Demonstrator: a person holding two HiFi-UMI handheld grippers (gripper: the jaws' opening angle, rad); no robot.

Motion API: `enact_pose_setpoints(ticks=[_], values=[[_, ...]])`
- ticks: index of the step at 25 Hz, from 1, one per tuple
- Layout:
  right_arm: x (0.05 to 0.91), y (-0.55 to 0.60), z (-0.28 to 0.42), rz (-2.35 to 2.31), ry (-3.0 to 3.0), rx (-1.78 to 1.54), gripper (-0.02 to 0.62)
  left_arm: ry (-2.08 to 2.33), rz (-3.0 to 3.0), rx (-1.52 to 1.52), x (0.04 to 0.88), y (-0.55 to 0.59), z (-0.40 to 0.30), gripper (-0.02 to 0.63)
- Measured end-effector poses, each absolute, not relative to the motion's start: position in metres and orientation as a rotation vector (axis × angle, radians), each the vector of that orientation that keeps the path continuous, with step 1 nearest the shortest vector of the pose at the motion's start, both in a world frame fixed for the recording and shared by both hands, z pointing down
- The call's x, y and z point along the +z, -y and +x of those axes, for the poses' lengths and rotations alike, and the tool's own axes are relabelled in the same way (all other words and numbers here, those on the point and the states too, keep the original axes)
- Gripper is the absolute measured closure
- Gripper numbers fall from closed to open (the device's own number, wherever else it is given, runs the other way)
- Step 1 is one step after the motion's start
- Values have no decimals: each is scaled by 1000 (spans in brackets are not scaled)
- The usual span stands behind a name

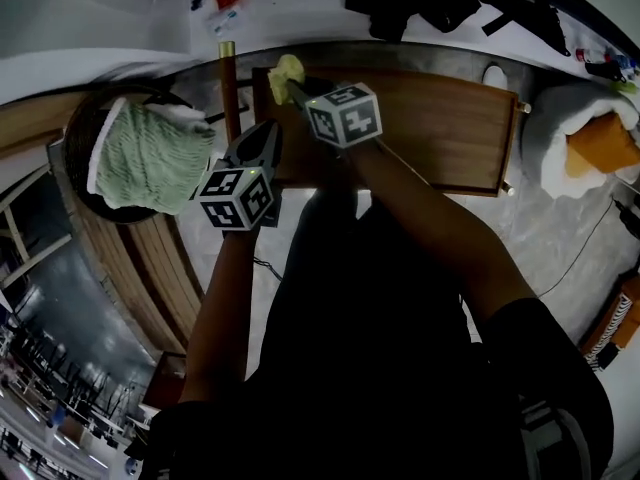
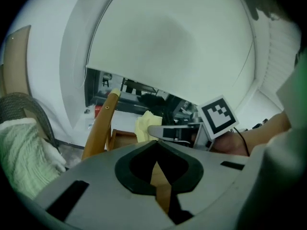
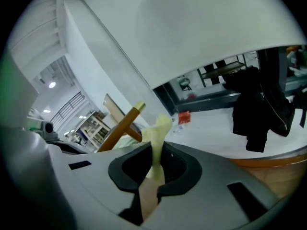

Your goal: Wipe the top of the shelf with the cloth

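R gripper [image 1: 292, 86] pinches only a thin twist of the yellow cloth [image 1: 286, 69] at the far-left corner of the shelf top [image 1: 430, 128], L gripper [image 1: 268, 133] closed w/ nothing in it, so drag on the wood could prob. pull the cloth free.

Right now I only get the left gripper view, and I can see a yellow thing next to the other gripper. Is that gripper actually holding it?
Observer: Yes. The right gripper view shows the right gripper shut on the cloth, which sticks up from between its jaws.
Visitor: And where is it over the shelf?
Observer: In the head view the cloth is at the far left corner of the wooden shelf top, and most of the board lies to its right.
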State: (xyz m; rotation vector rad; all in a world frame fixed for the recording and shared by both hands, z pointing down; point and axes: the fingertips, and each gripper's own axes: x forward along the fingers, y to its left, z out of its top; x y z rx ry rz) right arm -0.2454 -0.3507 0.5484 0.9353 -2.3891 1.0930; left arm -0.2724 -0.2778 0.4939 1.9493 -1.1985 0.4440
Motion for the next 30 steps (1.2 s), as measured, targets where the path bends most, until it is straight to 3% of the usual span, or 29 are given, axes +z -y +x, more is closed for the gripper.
enact_pose_setpoints(ticks=[16,23,30], values=[[629,348,-298,883,2222,1068,546,1146,1920,497,508,262,-284,595],[634,354,-286,891,2211,993,546,1160,1889,512,518,266,-285,595],[632,358,-231,917,2154,990,546,1136,1885,499,520,281,-251,595]])
